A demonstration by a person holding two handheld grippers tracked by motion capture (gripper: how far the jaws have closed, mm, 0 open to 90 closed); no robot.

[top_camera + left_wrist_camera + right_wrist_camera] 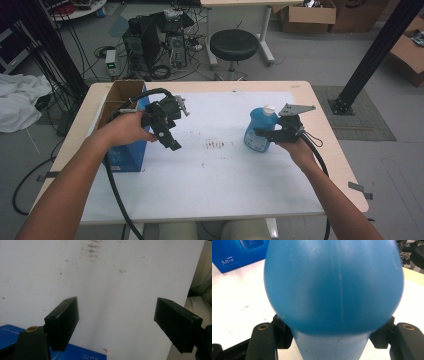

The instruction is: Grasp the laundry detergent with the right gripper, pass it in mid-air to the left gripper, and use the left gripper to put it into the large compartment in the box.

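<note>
Right hand-held gripper (264, 134) is clamped on the blue bottle (258, 131), jaws pinching its narrow lower part, pads tight against both sides. The bottle with its white cap stands upright on the white table (225, 175), well right of the blue box (131, 152). Left hand-held gripper (172, 142) hovers just beside that box, jaws wide apart, nothing between them.
</note>
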